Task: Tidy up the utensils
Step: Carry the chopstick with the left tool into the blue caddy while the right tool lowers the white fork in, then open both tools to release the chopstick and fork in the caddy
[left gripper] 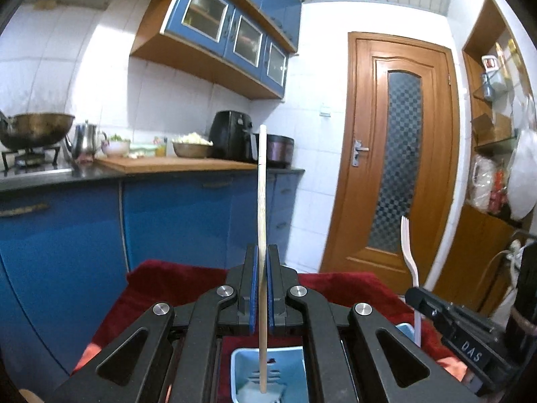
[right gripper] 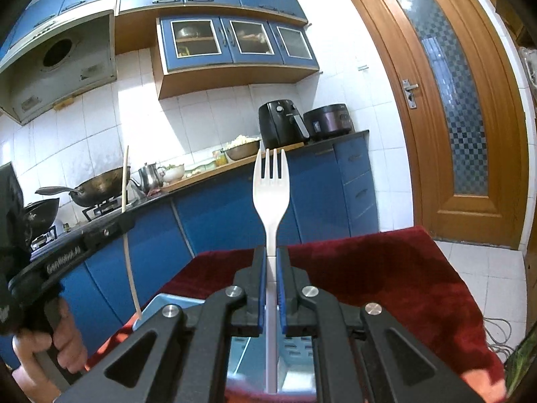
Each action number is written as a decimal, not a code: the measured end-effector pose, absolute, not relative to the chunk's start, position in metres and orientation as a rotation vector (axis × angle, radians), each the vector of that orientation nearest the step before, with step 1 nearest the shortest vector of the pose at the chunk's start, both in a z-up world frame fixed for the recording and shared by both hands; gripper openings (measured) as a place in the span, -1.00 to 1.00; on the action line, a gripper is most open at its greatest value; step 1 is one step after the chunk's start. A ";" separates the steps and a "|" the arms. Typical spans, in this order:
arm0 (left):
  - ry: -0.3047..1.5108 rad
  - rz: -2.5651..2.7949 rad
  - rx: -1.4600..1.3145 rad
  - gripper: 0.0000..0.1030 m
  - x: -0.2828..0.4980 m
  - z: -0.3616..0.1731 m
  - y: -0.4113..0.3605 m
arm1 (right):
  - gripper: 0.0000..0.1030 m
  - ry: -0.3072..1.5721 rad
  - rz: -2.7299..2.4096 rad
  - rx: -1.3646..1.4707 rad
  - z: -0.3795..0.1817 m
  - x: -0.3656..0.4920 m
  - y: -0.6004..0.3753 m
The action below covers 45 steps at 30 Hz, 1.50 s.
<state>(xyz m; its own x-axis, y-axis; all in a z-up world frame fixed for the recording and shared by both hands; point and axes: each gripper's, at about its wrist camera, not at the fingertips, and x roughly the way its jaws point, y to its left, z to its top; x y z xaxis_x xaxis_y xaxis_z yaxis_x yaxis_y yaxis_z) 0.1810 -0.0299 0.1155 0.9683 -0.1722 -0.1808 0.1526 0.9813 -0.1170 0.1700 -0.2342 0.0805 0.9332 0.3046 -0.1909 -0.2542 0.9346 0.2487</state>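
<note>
My left gripper (left gripper: 262,252) is shut on a wooden chopstick (left gripper: 262,194) held upright; its lower end reaches down into a light blue utensil holder (left gripper: 242,369). My right gripper (right gripper: 272,255) is shut on a white plastic fork (right gripper: 271,184), tines up, its handle end down over the same blue holder (right gripper: 157,304). The fork (left gripper: 408,248) and right gripper also show at the right of the left wrist view. The chopstick (right gripper: 127,235) and left gripper show at the left of the right wrist view.
The holder stands on a table with a dark red cloth (right gripper: 386,268). Behind is a kitchen counter (left gripper: 151,168) with a wok, kettle, bowls, an air fryer (right gripper: 282,122) and a rice cooker. A wooden door (right gripper: 453,100) is at the right.
</note>
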 end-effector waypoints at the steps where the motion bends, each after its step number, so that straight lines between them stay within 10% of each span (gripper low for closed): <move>1: 0.186 -0.162 -0.098 -0.92 0.182 0.113 -0.031 | -0.86 0.225 0.287 0.223 0.079 0.172 -0.233; 33: 0.293 -0.228 -0.073 -0.90 0.189 0.053 -0.034 | -0.85 0.296 0.302 0.162 0.057 0.178 -0.229; 45: 0.344 -0.273 -0.080 -0.42 0.172 0.057 -0.032 | -0.84 0.361 0.319 0.117 0.053 0.171 -0.226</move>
